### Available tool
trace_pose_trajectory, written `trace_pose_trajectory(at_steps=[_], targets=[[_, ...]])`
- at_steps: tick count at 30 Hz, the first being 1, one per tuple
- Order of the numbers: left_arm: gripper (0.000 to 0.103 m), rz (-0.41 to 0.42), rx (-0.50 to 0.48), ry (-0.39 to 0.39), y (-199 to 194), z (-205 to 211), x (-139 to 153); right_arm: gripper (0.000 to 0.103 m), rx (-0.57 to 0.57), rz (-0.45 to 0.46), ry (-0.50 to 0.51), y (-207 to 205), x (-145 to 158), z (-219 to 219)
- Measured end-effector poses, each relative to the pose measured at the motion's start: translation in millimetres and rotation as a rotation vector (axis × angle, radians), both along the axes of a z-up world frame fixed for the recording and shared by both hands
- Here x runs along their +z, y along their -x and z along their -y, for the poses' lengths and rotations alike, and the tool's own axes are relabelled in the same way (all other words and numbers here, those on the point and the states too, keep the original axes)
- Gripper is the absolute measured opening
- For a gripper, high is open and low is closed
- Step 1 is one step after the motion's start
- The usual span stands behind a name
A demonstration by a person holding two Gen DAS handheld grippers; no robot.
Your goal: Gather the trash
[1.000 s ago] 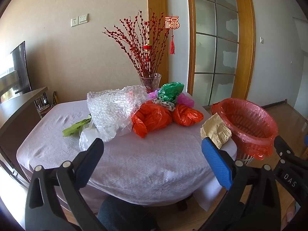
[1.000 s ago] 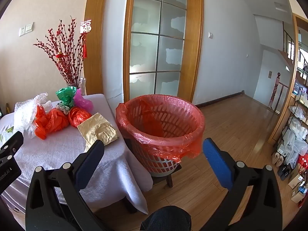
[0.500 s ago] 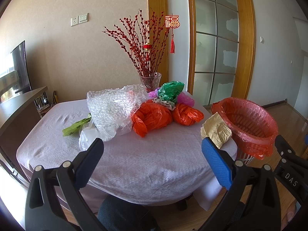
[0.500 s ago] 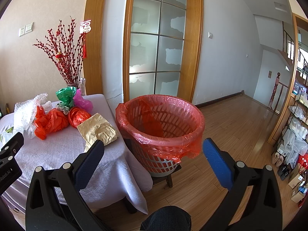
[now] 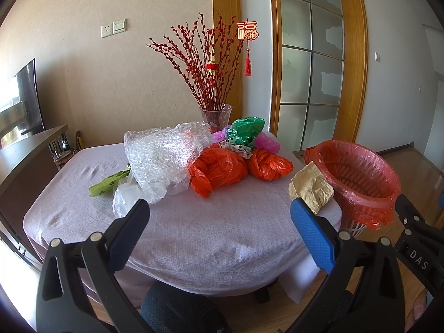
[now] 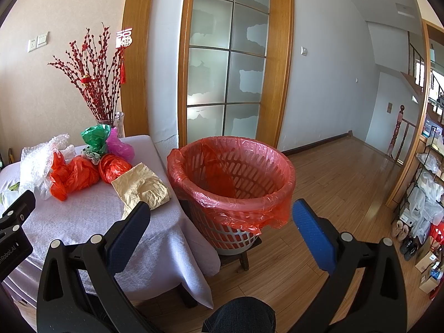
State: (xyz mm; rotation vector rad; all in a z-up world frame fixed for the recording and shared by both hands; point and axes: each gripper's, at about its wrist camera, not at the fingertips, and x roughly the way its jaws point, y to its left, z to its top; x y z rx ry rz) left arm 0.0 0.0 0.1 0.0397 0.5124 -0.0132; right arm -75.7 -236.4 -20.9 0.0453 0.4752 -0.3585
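Both grippers, left gripper (image 5: 219, 216) and right gripper (image 6: 222, 216), hang spread wide and empty near the table (image 5: 211, 238). Crumpled bags (image 5: 219, 166), bubble wrap (image 5: 161, 155) and yellow paper (image 5: 310, 186) lie there; the red-lined basket (image 6: 236, 177) stands just right.

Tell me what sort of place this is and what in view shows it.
Most likely a room in a home. A cloth-covered table holds a vase of red branches and crumpled plastic bags, a lined waste basket stands beside it, and a stair railing and shoes show beyond.
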Motion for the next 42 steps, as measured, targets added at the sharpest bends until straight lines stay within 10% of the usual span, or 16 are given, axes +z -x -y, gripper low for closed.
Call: trace_pose_trajectory(at_steps=[42], targets=[[0.099,-0.009,-0.003,0.000,1,1,-16,0.101,0.000,-0.014,-0.008,-2,-6,0]])
